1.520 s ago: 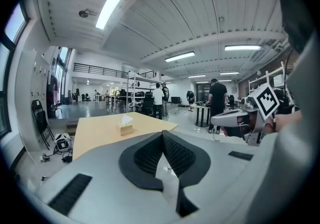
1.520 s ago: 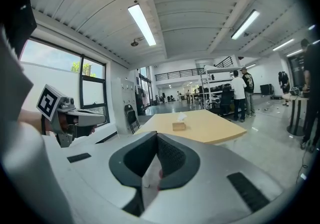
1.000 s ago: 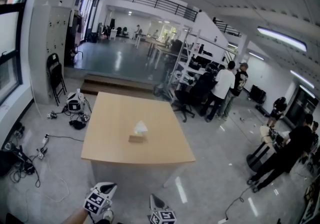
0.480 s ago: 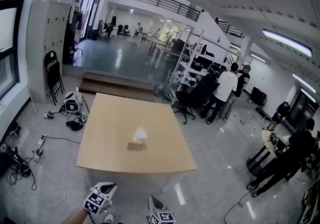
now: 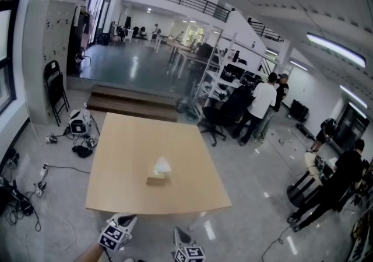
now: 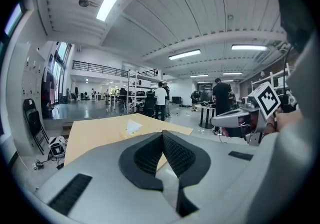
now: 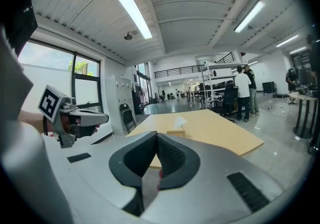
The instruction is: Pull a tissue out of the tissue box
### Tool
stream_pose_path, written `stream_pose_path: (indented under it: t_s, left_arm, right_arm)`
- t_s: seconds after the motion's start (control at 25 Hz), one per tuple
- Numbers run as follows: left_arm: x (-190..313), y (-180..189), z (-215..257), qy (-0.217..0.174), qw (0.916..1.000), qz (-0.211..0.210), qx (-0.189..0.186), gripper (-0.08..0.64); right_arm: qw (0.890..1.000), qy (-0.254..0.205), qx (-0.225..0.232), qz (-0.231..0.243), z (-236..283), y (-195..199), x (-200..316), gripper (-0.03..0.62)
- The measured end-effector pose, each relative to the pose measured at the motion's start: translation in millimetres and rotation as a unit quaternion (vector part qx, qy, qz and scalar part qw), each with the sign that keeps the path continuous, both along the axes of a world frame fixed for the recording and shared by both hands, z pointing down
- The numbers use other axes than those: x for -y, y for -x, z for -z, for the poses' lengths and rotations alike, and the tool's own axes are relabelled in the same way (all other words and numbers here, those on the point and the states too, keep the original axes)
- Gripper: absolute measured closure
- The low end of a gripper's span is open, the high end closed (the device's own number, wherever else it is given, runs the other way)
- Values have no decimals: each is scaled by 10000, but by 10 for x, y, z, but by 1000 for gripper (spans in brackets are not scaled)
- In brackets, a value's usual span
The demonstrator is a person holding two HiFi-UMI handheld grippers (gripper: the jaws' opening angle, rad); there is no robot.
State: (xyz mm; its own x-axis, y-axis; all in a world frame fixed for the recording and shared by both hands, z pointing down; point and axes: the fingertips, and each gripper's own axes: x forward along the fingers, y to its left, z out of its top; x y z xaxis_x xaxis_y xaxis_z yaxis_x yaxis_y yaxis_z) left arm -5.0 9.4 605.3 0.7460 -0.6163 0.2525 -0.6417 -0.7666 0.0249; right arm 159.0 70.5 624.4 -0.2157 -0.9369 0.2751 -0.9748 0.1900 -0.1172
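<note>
The tan tissue box is sitting near the middle of the light wooden table, a little toward the near edge, and one white tissue is standing up out of its top in a loose peak. Both grippers are hanging low in front of the person, short of the table edge and well apart from the box. The left gripper is showing its two jaws pressed together with nothing between them, and the right gripper is showing the same, closed and empty. I am judging that the tissue is very light, soft and easy to tear, so the best place to take it is the raised peak, a bit under the tip, where the paper is folded thicker. The jaws are needing to open first. The box is probably light too and may rise or slide with the tissue, so the other gripper could press on its top beside the opening.
</note>
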Motion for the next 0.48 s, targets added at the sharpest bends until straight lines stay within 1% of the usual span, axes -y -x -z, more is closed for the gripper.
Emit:
stream_pose_path:
  t_s: [0.28, 0.48]
  left_arm:
    - [430, 67, -21, 17, 10000, 44, -3, 552]
    - [680, 94, 1, -2, 10000, 13, -15, 552]
  right_arm:
    - [10000, -37, -34, 72, 40, 101, 435, 583]
    - [10000, -47, -2, 32, 83, 146, 686, 581]
